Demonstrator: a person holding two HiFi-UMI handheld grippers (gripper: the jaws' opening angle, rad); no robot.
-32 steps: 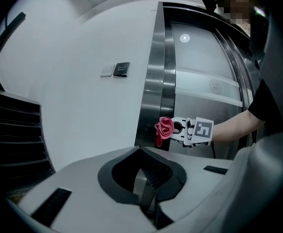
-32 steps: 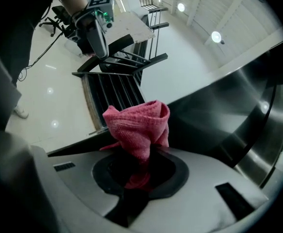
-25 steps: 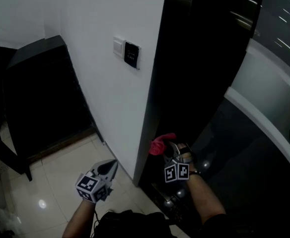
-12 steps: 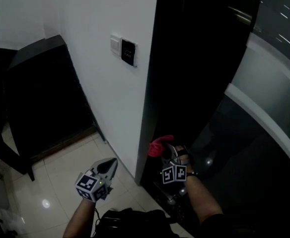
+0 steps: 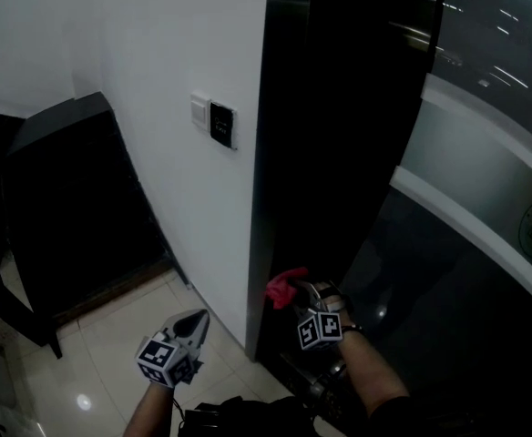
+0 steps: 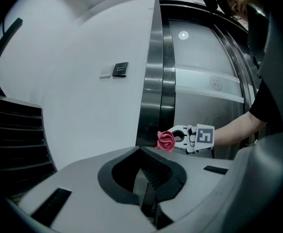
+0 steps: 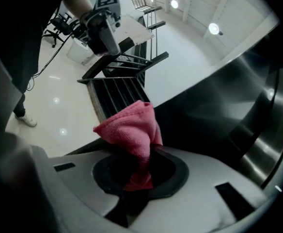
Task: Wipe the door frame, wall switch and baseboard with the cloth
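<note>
A pink cloth (image 5: 285, 288) bunches out of my right gripper (image 5: 299, 297), which is shut on it low against the dark metal door frame (image 5: 280, 171). In the right gripper view the cloth (image 7: 131, 132) stands up from between the jaws beside the frame (image 7: 258, 115). My left gripper (image 5: 194, 321) hangs shut and empty over the floor, left of the frame's foot. From the left gripper view I see the cloth (image 6: 166, 140) touching the frame (image 6: 155, 81). The wall switch (image 5: 213, 120) is on the white wall (image 5: 157, 89), well above both grippers. A dark baseboard (image 5: 179, 264) runs along the wall's foot.
A dark slatted rack (image 5: 66, 208) stands left against the wall. Glossy pale floor tiles (image 5: 93, 335) lie below. Right of the frame is a glass door (image 5: 466, 208) with a pale band. A dark bag (image 5: 239, 415) sits at the bottom edge.
The head view has drifted, so wall and frame sit further left. My right gripper with the cloth stays low on the frame, shifted slightly left and down. The left gripper sank a little.
</note>
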